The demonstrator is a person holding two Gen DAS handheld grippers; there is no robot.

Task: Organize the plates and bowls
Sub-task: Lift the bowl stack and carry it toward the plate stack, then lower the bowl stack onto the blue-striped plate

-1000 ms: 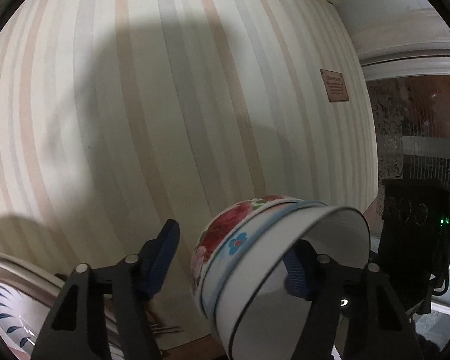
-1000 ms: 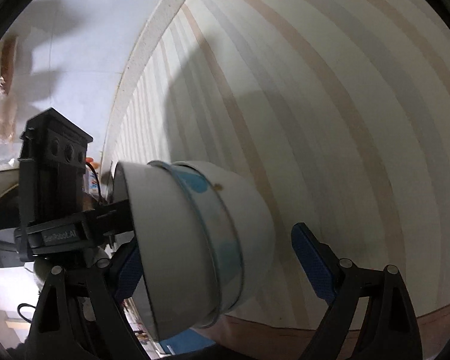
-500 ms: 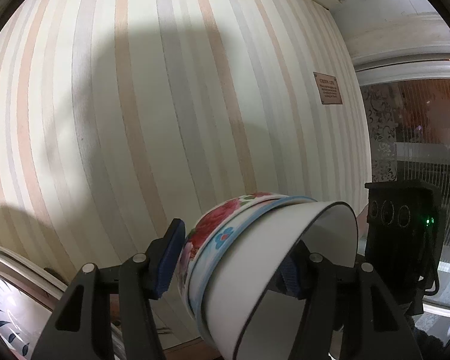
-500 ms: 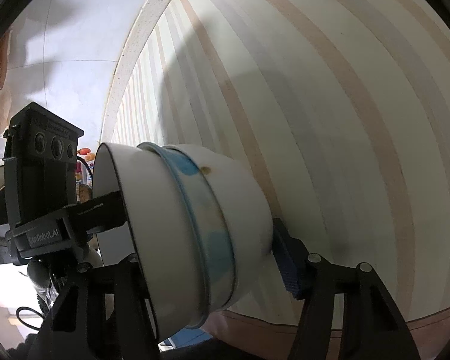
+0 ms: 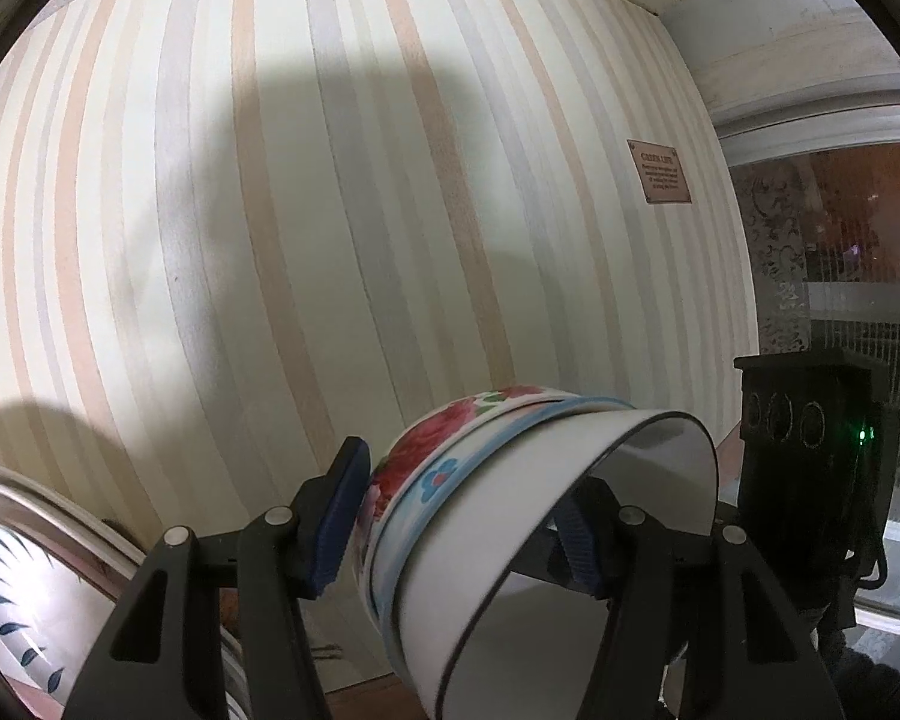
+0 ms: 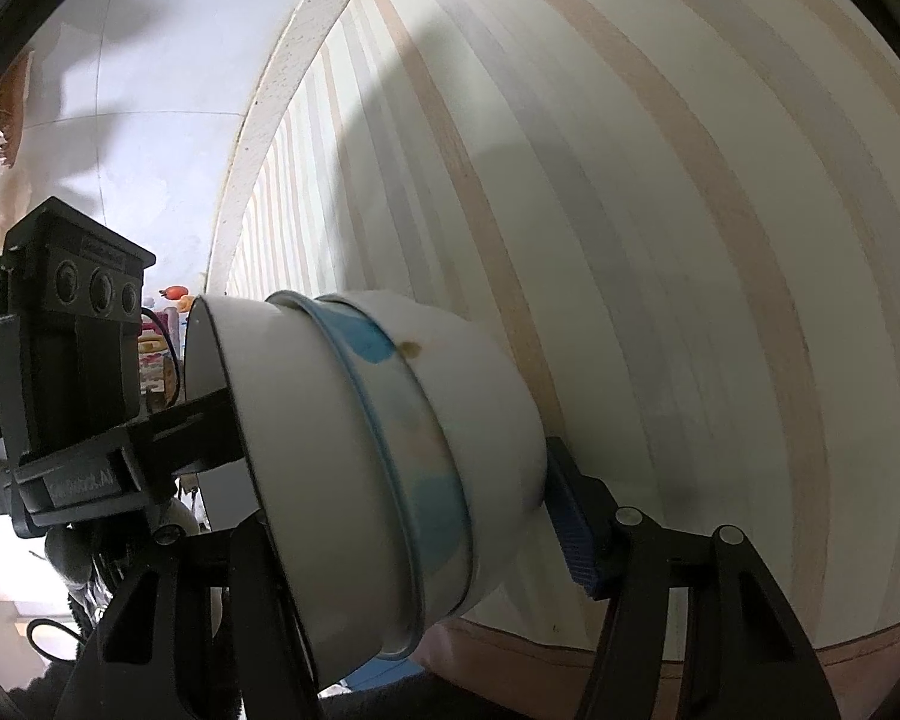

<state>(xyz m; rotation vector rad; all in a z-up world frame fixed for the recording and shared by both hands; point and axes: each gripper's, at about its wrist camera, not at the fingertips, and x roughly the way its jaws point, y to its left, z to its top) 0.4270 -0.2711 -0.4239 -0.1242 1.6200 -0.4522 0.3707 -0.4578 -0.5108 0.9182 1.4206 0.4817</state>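
Note:
A nested stack of three bowls (image 5: 510, 516) is held on its side in the air in front of a striped wall: a plain white one with a dark rim, a blue-flowered one and a red-flowered one. My left gripper (image 5: 456, 516) is shut on the stack, one pad on the red bowl's base, the other inside the white bowl. My right gripper (image 6: 390, 516) is shut on the same stack (image 6: 378, 480) from the other side. A plate with blue leaf marks (image 5: 24, 600) lies at the lower left.
The striped wall (image 5: 330, 240) fills both views, close behind the bowls. A small plaque (image 5: 660, 171) hangs on it. A window or glass door (image 5: 840, 276) is at the right. A brown surface edge (image 6: 690, 660) runs along the wall's foot.
Both grippers have closed onto the bowl stack; a second ago each had one pad well clear of it. The stack has shifted slightly against the wall.

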